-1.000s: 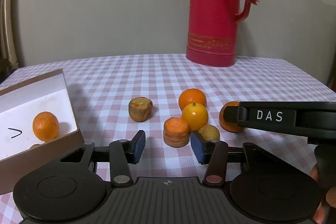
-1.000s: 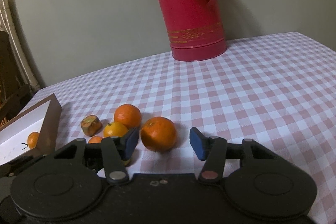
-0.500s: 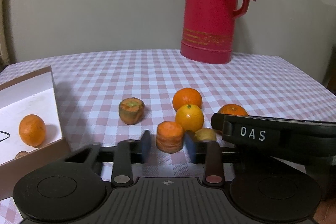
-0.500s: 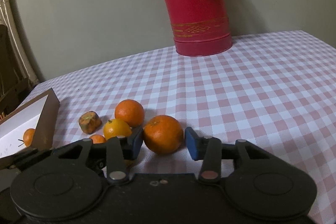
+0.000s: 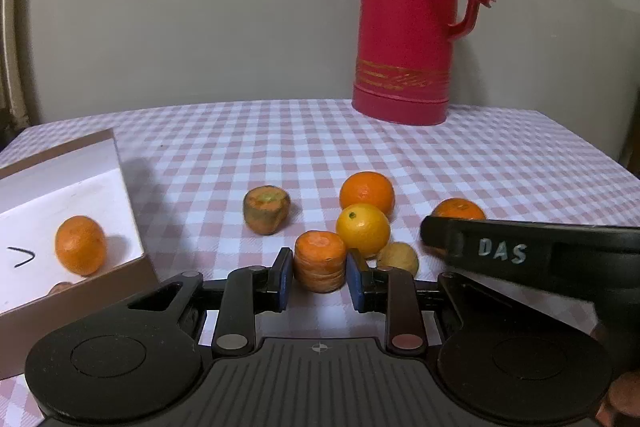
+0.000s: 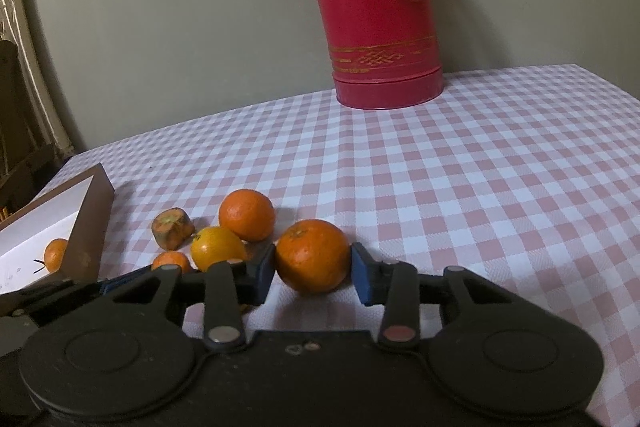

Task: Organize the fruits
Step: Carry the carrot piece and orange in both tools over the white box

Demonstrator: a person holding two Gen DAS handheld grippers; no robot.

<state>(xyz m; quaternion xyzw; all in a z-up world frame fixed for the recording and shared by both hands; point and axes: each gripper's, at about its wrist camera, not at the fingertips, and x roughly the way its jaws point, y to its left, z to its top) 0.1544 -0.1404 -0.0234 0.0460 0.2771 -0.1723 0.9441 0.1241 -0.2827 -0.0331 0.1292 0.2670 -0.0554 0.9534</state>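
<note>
Both grippers are at the fruit cluster on the counter (image 5: 400,155), each set around its own piece.

Left gripper (image 5: 320,277): jaws narrowed around the ribbed orange stub (image 5: 319,261), pads at or almost at its flanks. Can't tell if it's under load. Stub sits upright on the checked cloth, so a side pinch across its round sides is the sensible grip.

Right gripper (image 6: 314,273): jaws bracket the big mandarin (image 6: 313,255) at its widest, pads about touching both sides. Fruit rests on the counter, not lifted. Grip across the middle keeps a round fruit from squirting out.

Rest of the pile, left wrist view: yellow citrus (image 5: 363,229) just behind the stub, a small pale-yellow fruit (image 5: 398,258) to its right beside the right pad, a far orange (image 5: 367,191) behind those, and a brownish-green stub (image 5: 266,209) off to the left, apart from the others.

Box (image 5: 132,227) is at the near left, white inside, one mandarin (image 5: 80,245) already in it. Looks like the drop target; most fruit isn't in yet.

Red thermos (image 5: 412,27) stands at the far side, well clear.

Risk: the small fruit touches or nearly touches the left gripper's right pad and may roll on lift.
</note>
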